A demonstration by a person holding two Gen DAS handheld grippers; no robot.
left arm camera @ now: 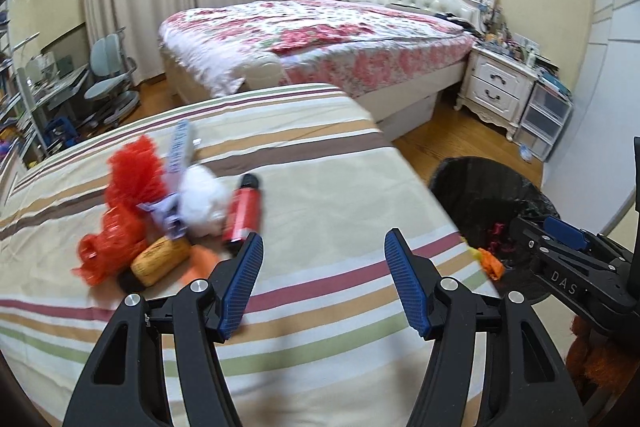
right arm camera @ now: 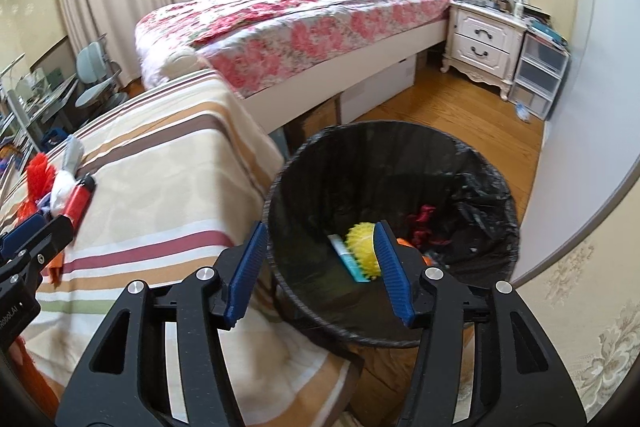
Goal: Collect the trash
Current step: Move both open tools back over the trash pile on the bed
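bedside bin (right arm camera: 472,187) under empty right gripper (right arm camera: 320,267).

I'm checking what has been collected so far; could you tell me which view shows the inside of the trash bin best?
The right wrist view: it looks down into the trash bin, showing a yellow spiky ball and a teal tube. The left wrist view catches only the bin's near side at its edge.

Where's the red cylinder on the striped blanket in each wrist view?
Left wrist: red cylinder left of centre, lying beside the white wad, just beyond the left tool's left finger.
Right wrist: red cylinder at the far left edge, small, next to the same white wad.
Shared landmark: black-lined trash bin, right of the blanket in both.
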